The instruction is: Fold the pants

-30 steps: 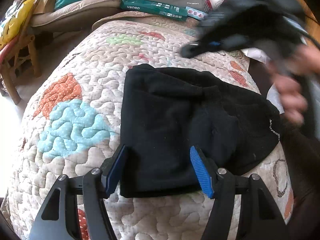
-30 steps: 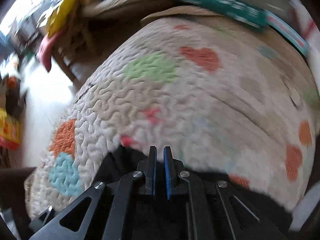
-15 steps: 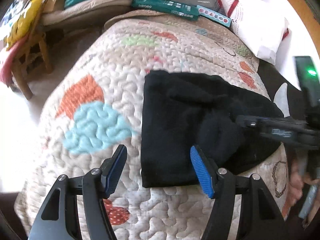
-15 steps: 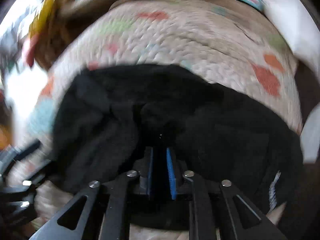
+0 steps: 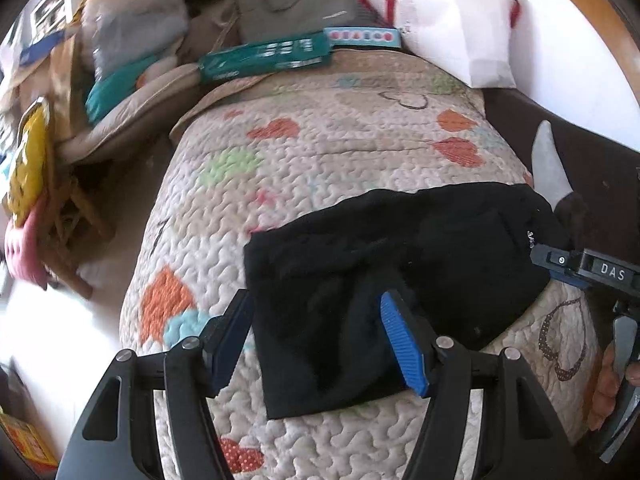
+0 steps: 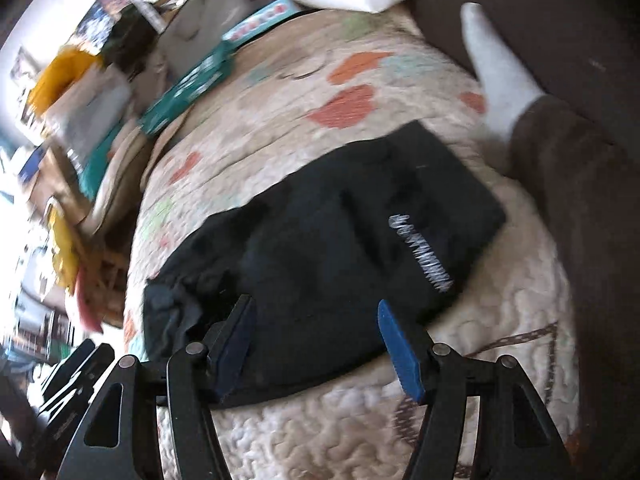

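Lying folded compactly on the quilt [image 5: 320, 168], the black pants [image 5: 380, 280] needed no grip: left gripper [image 5: 316, 344] stood wide, right gripper [image 6: 316, 344] was opening, both empty.

Your left gripper [image 5: 320, 340] hangs with jaws apart above the folded black fabric pants [image 5: 380, 276], gripping nothing. Pants lie flat on the heart-patterned cream quilt [image 5: 320, 160]. Your right gripper [image 5: 560, 266] shows at the frame's right edge.

Probably bedroom: quilted bedspread [image 5: 360, 152], pillow [image 5: 452, 20]
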Action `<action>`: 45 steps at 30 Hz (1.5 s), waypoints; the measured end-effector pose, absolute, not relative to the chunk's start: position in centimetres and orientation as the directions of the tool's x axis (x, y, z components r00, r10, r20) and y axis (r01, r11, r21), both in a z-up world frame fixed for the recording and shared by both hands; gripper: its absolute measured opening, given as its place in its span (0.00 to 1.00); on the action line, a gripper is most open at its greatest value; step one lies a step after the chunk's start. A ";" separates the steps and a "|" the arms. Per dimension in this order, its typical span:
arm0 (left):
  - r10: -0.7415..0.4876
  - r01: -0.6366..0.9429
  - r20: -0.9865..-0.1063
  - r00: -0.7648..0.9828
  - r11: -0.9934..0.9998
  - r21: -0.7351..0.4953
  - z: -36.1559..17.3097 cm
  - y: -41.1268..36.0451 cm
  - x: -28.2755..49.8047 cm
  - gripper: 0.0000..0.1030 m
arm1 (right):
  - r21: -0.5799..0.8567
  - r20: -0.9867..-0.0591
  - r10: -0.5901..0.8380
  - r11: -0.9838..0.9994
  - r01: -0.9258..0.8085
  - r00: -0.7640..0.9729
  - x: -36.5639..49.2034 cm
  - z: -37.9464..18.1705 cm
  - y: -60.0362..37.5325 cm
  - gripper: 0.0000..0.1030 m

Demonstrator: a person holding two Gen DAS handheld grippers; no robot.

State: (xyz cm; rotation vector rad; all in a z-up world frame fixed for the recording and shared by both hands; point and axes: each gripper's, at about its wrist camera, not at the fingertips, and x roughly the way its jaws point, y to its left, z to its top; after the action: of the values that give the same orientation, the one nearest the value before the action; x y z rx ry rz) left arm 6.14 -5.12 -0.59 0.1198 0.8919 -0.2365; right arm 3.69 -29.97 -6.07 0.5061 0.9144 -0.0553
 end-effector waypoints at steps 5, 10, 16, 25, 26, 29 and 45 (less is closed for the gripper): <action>-0.158 0.306 -0.792 0.590 0.951 0.038 -0.8 -7.5 7.1 0.63 | 0.426 -0.762 0.165 0.856 0.293 0.626 3.7 -6.5 -31.1 0.66; -0.176 0.351 -0.809 0.561 0.935 0.040 -1.6 -9.4 8.5 0.63 | 0.460 -0.754 0.182 0.832 0.310 0.631 3.5 -7.1 -31.7 0.67; -0.221 0.384 -0.834 0.505 0.923 -0.012 -2.3 -11.1 11.4 0.63 | 0.445 -0.762 0.132 0.818 0.365 0.634 2.5 -7.7 -32.4 0.68; -0.363 0.571 -0.849 0.383 0.816 -0.092 -1.5 -19.5 17.9 0.64 | 0.376 -0.780 -0.017 0.787 0.490 0.625 1.6 -8.5 -34.4 0.68; -0.383 0.598 -0.847 0.369 0.795 -0.099 -1.5 -20.8 18.3 0.64 | 0.371 -0.787 -0.022 0.783 0.500 0.617 1.7 -8.8 -34.7 0.68; -0.434 0.675 -0.840 0.325 0.729 -0.116 -1.9 -24.8 19.3 0.65 | 0.362 -0.801 -0.035 0.768 0.529 0.598 1.6 -9.4 -35.2 0.69; -0.385 0.829 -0.914 0.125 0.547 -0.118 -8.6 -37.1 21.0 0.65 | 0.414 -0.725 -0.071 0.750 0.515 0.685 4.0 -10.1 -37.1 0.86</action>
State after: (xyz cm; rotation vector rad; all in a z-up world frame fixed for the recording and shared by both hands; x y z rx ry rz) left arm 21.00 -37.08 -8.65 0.4822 1.1256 -0.9357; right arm 3.97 -37.06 -10.10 0.6499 0.7515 -0.3554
